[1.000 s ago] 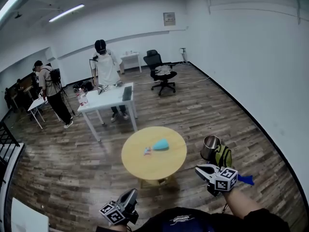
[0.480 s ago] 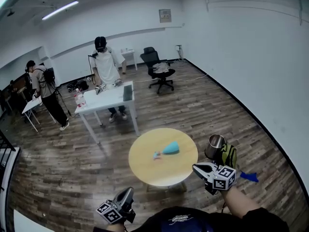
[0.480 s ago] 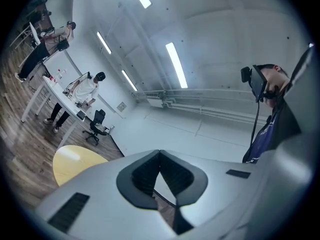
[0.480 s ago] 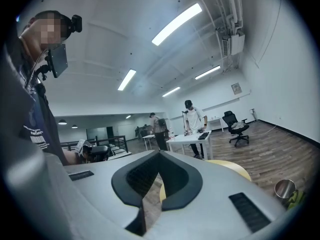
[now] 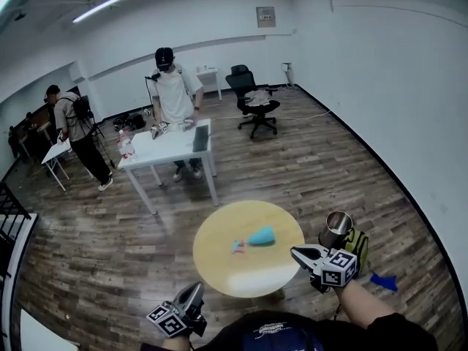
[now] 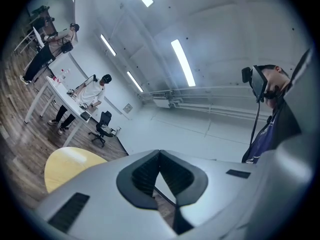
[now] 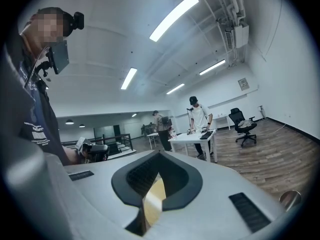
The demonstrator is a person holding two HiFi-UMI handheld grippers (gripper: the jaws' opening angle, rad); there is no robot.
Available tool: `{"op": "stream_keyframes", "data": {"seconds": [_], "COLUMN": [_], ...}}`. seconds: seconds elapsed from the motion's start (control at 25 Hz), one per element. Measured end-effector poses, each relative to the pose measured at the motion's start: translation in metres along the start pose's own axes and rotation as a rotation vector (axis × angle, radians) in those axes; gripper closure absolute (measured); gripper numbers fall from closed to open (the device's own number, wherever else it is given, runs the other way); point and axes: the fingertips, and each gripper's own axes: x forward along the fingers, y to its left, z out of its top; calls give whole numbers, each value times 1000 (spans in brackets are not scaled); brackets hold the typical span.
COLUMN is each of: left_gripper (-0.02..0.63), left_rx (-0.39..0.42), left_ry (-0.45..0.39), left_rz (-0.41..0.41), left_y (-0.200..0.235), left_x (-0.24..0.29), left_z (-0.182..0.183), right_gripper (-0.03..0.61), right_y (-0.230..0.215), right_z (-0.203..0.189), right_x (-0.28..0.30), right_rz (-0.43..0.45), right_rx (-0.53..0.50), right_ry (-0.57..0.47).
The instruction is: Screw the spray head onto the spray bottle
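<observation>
While the teal, tapered plastic spray bottle (image 5: 262, 235) lies on its side on the round yellow table (image 5: 219, 269) at lower centre, the small red-and-white spray head (image 5: 238, 246) lies just left of it. The left gripper (image 5: 194, 292) and right gripper (image 5: 300, 253), at the bottom edge, are clenched and empty. They should likely open, stand the bottle upright, then align the threads. What the bottle and the shiny steel cup (image 5: 336, 229) at lower right hold cannot be told.

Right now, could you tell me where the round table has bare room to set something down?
The round table is mostly bare: the near half, from the spray head to the near edge, and the far arc behind the spray bottle. Only the middle is taken. Off its right edge stand a metal cup and green bag.
</observation>
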Motion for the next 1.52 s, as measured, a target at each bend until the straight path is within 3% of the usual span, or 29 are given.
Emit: {"op": "stream_keyframes", "data": {"seconds": [0.36, 0.6, 0.96, 1.28, 1.52], "left_gripper": [597, 597, 597, 597, 597], "left_rx": [16, 17, -29, 41, 66], "left_ry": [-41, -18, 23, 185, 310], "left_rz": [48, 98, 50, -14, -35], "left_y": [-12, 16, 135, 280, 351], "left_x": [143, 169, 172, 157, 182], "left_z": [-27, -35, 9, 92, 92], "right_gripper": [575, 575, 575, 575, 572], "right_y": [-153, -195, -219, -211, -241], "right_z": [33, 21, -5, -15, -41], "right_x": [-12, 13, 119, 248, 287], "right_rz": [76, 100, -3, -103, -124], "right_rx": [-8, -3, -37, -58, -112], "right_ry": [21, 56, 134, 185, 283]}}
